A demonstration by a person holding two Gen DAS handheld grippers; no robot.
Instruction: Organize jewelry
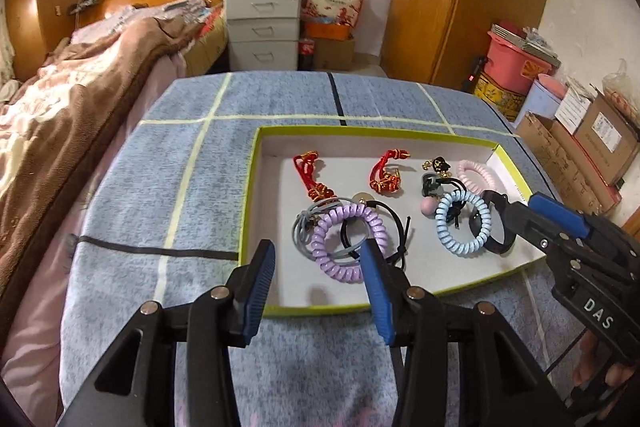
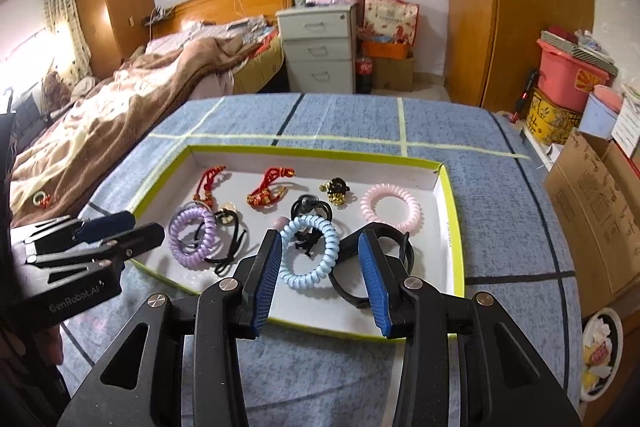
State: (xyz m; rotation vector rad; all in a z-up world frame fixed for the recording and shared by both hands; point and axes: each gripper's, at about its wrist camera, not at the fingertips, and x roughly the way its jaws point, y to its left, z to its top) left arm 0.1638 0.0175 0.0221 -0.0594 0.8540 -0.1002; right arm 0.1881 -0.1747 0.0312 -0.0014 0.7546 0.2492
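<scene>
A shallow white box with a lime-green rim [image 1: 250, 187] [image 2: 450, 187] lies on the blue checked cloth. In it lie a purple coil hair tie [image 1: 347, 241] [image 2: 193, 237], a light blue coil tie [image 1: 464, 223] [image 2: 308, 251], a pink coil tie [image 1: 478, 175] [image 2: 390, 207], two red knotted cords [image 1: 312, 177] [image 1: 386, 173], black elastics [image 1: 394, 227] and a black band [image 2: 352, 287]. My left gripper [image 1: 320, 267] is open over the box's near edge by the purple tie. My right gripper [image 2: 318, 263] is open above the blue tie and black band. Both are empty.
A bed with a brown blanket [image 1: 80, 99] lies to the left. A grey drawer unit [image 1: 262, 27] stands behind the table. Cardboard boxes [image 2: 592, 211] and a pink bucket [image 2: 568, 75] stand at the right. A small green ring charm [image 2: 40, 199] lies on the bed.
</scene>
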